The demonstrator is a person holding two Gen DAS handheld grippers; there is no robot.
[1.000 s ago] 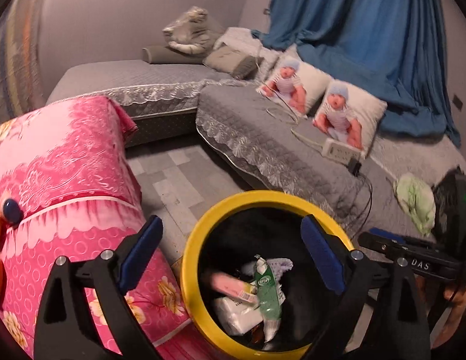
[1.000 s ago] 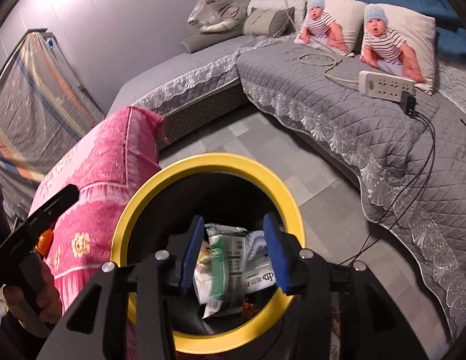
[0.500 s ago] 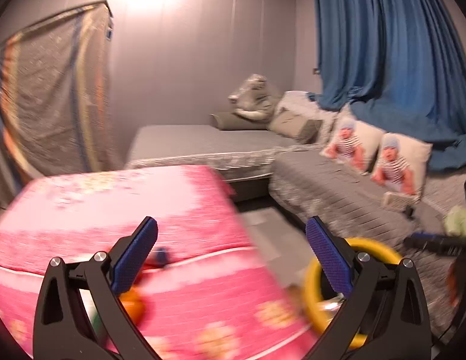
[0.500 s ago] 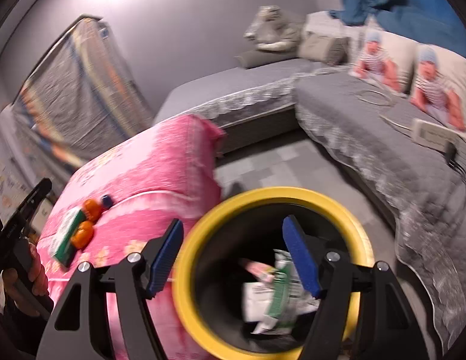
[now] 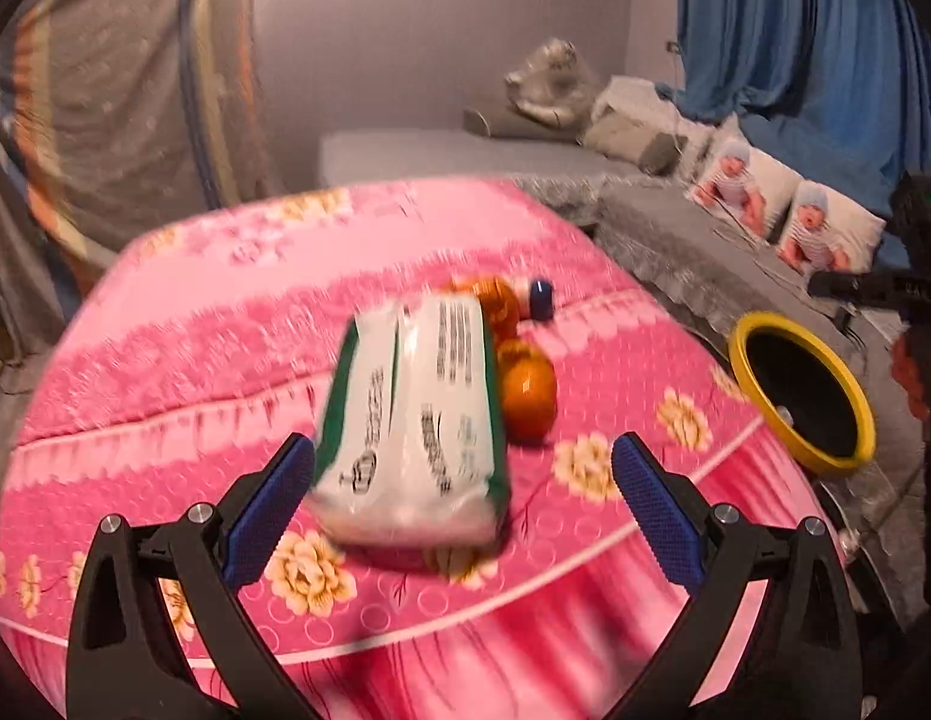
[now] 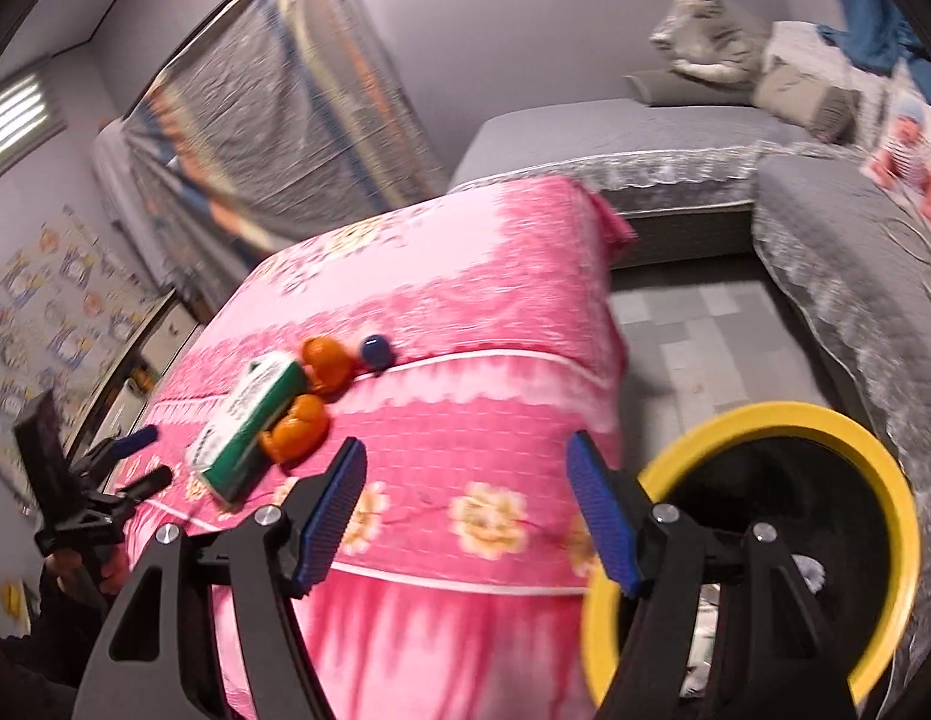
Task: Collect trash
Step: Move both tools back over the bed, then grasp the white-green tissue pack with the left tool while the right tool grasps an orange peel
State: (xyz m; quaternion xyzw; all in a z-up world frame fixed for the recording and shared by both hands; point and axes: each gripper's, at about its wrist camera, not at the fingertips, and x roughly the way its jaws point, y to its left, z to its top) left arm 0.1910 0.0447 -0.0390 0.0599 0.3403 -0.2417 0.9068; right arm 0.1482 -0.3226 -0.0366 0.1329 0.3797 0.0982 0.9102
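Left wrist view: left gripper (image 5: 462, 501) spread wide, nothing clamped. Green-and-white packet (image 5: 411, 420) dead ahead on the pink cover (image 5: 225, 360), its near end between the pads, left pad just beside it, right pad well clear. Two oranges (image 5: 525, 396) tucked behind the packet, blue cap (image 5: 540, 297) beyond them. Yellow bin (image 5: 801, 390) far off to the right. Looks like the reach for the next piece of trash (bin already fed, by the look of it); next move calls for easing forward, centring, then squeezing. Print on the packet smeared by blur, unreadable.

Right wrist view: right gripper (image 6: 465, 516) wide too, empty, hanging over the cover's edge. Bin (image 6: 885, 510) low to the right, half masked by the right finger, contents barely visible. Packet (image 6: 249, 420) up to the left, left gripper (image 6: 138, 459) beside it, hand below lost in shadow.
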